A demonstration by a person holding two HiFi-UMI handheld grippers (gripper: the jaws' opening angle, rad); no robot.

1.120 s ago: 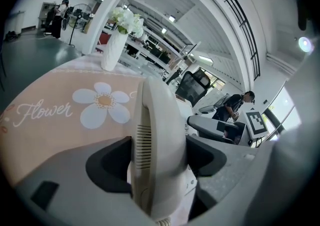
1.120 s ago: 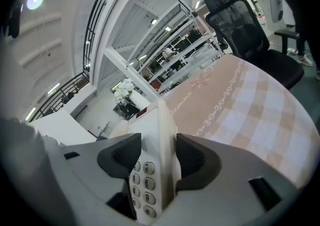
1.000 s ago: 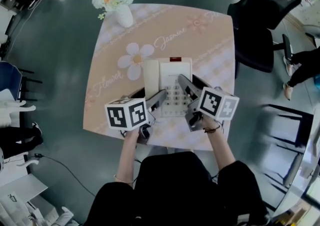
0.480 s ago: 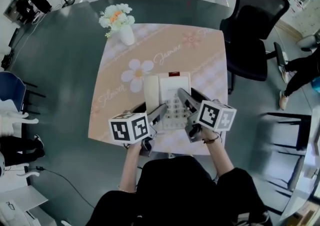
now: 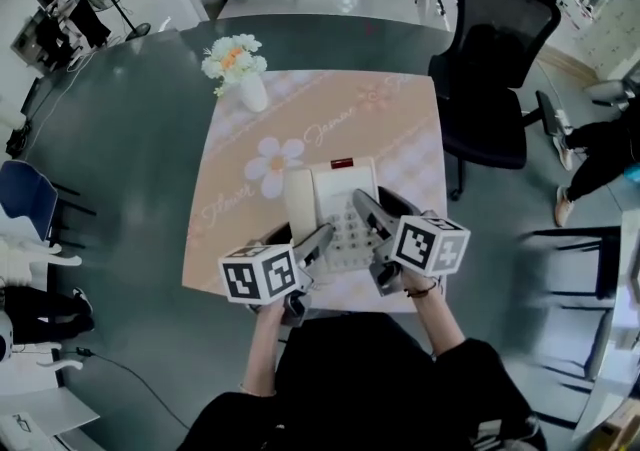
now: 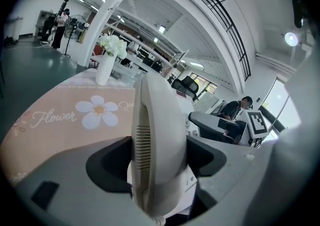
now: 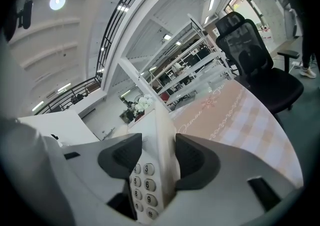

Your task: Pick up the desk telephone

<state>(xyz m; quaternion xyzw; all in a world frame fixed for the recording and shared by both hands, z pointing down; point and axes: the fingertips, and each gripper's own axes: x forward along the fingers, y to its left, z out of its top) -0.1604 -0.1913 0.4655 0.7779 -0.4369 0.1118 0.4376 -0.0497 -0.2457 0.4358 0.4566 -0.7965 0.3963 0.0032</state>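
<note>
In the head view, a white telephone (image 5: pixel 335 207) is seen over the 6 o'clock half of a peach, flower-printed tabletop (image 5: pixel 400 139). It is flanked by the left gripper (image 5: pixel 318 239) at its 8 o'clock corner and the right gripper (image 5: pixel 368 207) along its 3 o'clock side. Whether the telephone rests on the tabletop or is clear of it cannot be told. A vase of flowers (image 5: pixel 240 69) is placed at the tabletop's 11 o'clock corner, and a black chair (image 5: pixel 495 59) is parked at 2 o'clock, just beside the tabletop.

In the left gripper view, the jaws of the left gripper (image 6: pixel 157 162) are clenched on the telephone (image 6: pixel 165 120) at its handset (image 6: pixel 157 140), which is pressed between both dark pads. The vase (image 6: pixel 106 67) is seen at 11 o'clock.

In the right gripper view, the jaws of the right gripper (image 7: pixel 157 157) are clenched on the telephone's (image 7: pixel 150 170) side edge, beside the keypad (image 7: pixel 142 187). The chair (image 7: pixel 255 64) is seen at 2 o'clock.
</note>
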